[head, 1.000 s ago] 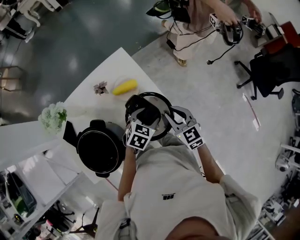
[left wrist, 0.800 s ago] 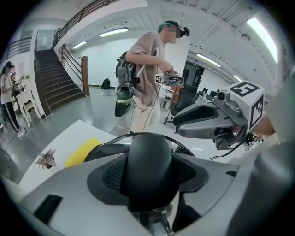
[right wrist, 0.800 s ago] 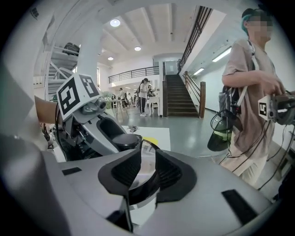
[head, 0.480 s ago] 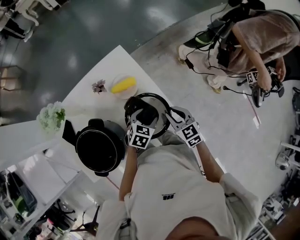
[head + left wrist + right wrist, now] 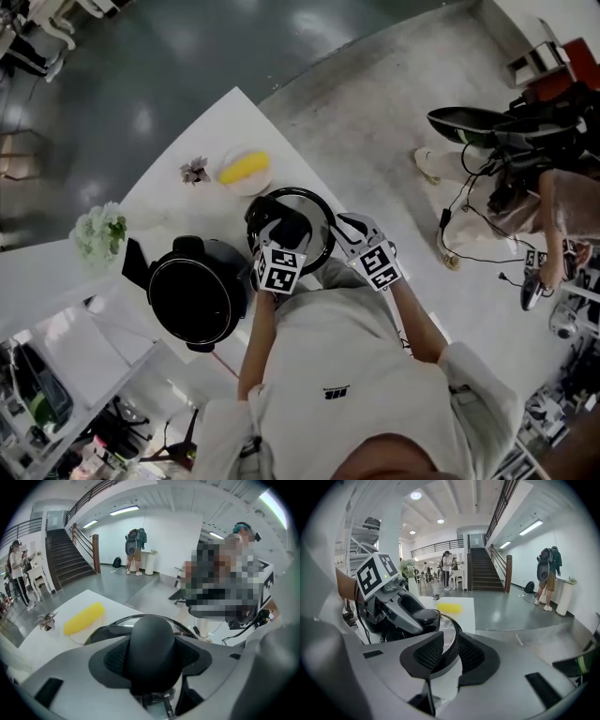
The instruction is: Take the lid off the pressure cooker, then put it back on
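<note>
Open-plan lab or office hall: polished concrete floor (image 5: 169,47), staircase (image 5: 485,569) to a railed mezzanine (image 5: 433,546), ceiling strip lights (image 5: 529,527), white table (image 5: 230,127), people (image 5: 447,569) standing beyond.

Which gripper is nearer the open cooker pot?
Left. The left gripper clamps the lid knob right beside the cooker pot; the right gripper grips the lid rim on the side away from the pot.
</note>
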